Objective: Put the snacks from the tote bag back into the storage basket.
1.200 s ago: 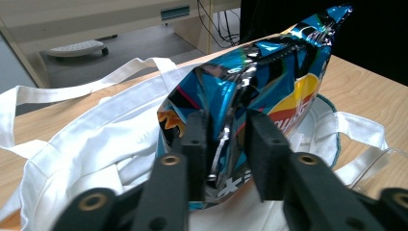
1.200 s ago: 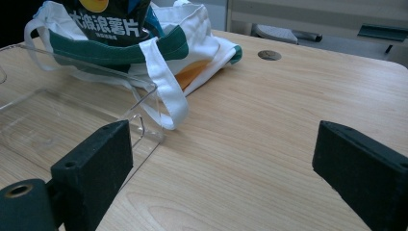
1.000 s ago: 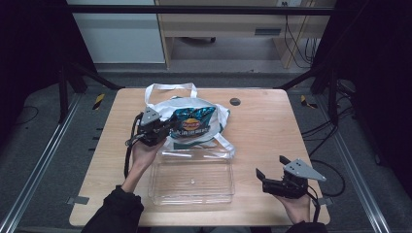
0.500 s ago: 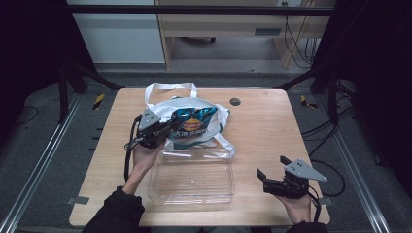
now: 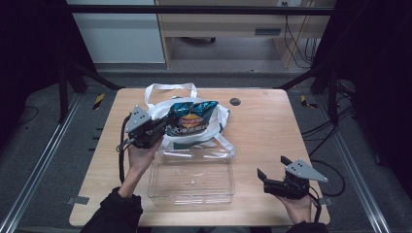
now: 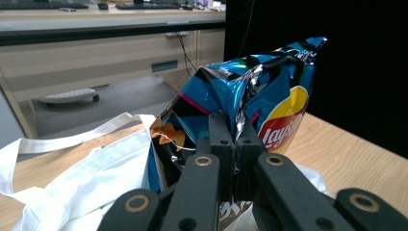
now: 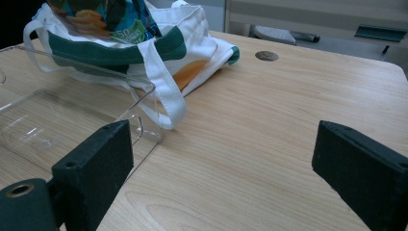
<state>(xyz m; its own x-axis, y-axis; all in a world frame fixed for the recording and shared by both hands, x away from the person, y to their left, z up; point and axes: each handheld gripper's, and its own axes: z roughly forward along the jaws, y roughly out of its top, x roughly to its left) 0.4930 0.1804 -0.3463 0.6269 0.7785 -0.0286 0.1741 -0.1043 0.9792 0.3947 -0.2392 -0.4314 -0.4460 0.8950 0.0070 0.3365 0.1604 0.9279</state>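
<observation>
- High view: the left tool (image 5: 163,127) is clamped on the left edge of a blue Lay's chip bag (image 5: 190,120), which sits half out of the white tote bag (image 5: 214,121) at the far middle of the table (image 5: 262,131). A clear plastic tray (image 5: 192,177) lies just in front of the tote. The right tool (image 5: 274,177) rests near the table's front right corner — well apart from the bag.
- Left gripper view: both jaws are pressed together on a crumpled fold of the chip bag (image 6: 250,110), lifted above the white tote (image 6: 91,178).
- Right gripper view: the jaws stand wide apart, nothing between them — bare table (image 7: 269,120) ahead, with the tote (image 7: 192,43) and the clear tray (image 7: 72,120) beyond.
</observation>
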